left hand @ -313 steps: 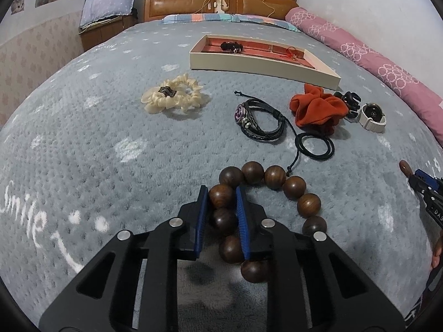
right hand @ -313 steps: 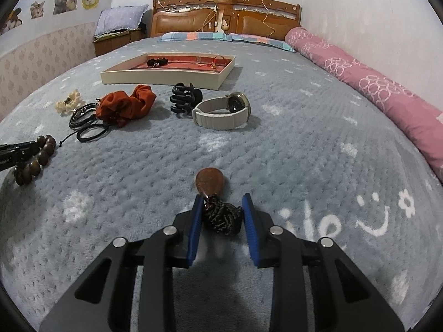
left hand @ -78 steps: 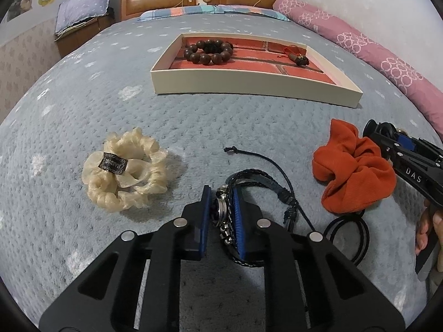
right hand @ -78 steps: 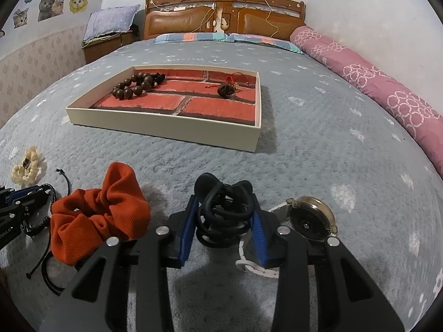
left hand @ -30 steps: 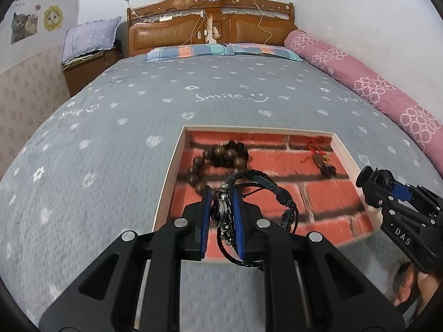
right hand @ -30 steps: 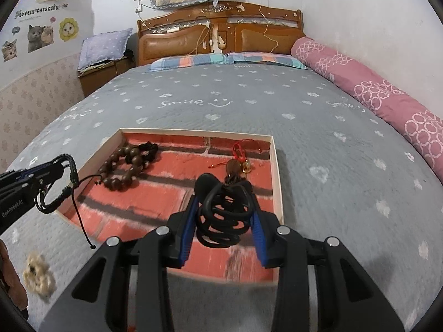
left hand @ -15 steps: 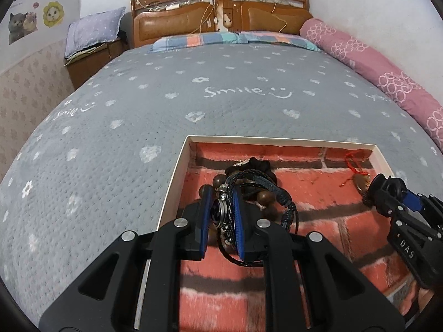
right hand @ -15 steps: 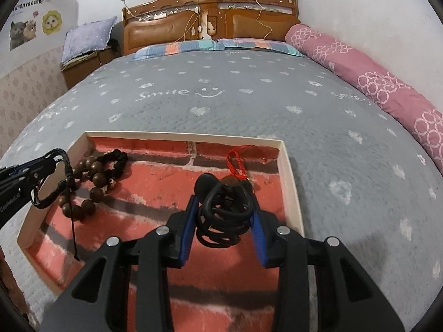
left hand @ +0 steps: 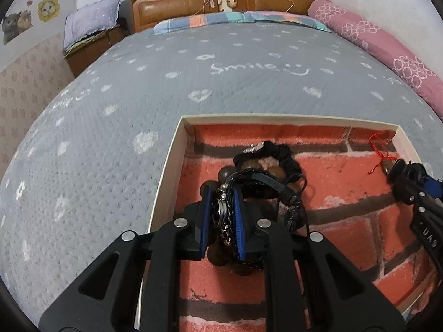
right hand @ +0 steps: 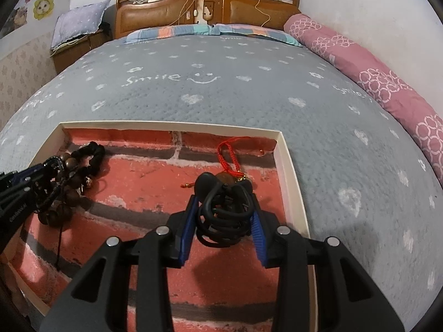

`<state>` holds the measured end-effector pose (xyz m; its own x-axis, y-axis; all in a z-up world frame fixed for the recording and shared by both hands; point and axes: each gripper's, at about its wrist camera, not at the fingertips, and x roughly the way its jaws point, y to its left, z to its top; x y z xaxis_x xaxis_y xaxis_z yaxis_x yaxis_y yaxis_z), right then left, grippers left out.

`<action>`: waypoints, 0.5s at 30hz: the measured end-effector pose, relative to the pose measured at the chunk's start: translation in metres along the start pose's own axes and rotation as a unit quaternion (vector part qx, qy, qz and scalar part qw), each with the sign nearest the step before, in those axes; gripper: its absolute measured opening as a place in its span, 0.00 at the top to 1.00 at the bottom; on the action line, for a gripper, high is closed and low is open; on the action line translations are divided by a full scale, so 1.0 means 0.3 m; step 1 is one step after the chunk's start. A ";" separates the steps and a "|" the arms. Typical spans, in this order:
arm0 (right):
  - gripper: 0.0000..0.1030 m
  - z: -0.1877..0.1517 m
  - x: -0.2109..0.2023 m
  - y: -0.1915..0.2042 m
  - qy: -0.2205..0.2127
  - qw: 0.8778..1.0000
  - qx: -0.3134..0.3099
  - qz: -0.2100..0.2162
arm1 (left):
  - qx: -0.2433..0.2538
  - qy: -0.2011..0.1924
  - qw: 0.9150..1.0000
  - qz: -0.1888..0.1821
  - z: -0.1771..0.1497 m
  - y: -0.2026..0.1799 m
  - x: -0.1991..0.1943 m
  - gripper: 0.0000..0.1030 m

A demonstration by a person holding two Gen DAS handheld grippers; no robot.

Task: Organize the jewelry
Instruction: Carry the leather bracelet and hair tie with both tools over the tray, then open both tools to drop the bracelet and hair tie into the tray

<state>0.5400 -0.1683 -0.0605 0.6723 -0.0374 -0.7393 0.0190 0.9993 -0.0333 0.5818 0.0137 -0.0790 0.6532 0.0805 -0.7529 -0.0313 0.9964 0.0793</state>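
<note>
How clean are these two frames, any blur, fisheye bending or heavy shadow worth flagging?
Left wrist view: the blanket looks smeared at left, the tray rim bows, and the leather bracelet in the left gripper stays readable. Right wrist view: sharper; the black hair claw in the right gripper casts a soft shadow on the brick-print lining; corners vignette black.

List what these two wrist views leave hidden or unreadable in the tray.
- Wooden bead bracelet: left wrist view, mostly hidden behind the left gripper and its leather bracelet.
- Red-cord pendant: right wrist view, its body is hidden by the black hair claw.
- Tray: near edge hidden by gripper bodies in both views.
</note>
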 end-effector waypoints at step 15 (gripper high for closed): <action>0.59 0.022 0.047 0.023 0.031 0.999 -0.031 -0.004 | 0.008 0.002 1.000 0.011 0.011 -0.012 -0.001 0.47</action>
<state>0.5543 -0.1619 -0.0668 0.6244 -0.0481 -0.7796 -0.0228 0.9966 -0.0797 0.5841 0.0099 -0.0769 0.6495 0.1029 -0.7534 -0.0335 0.9937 0.1068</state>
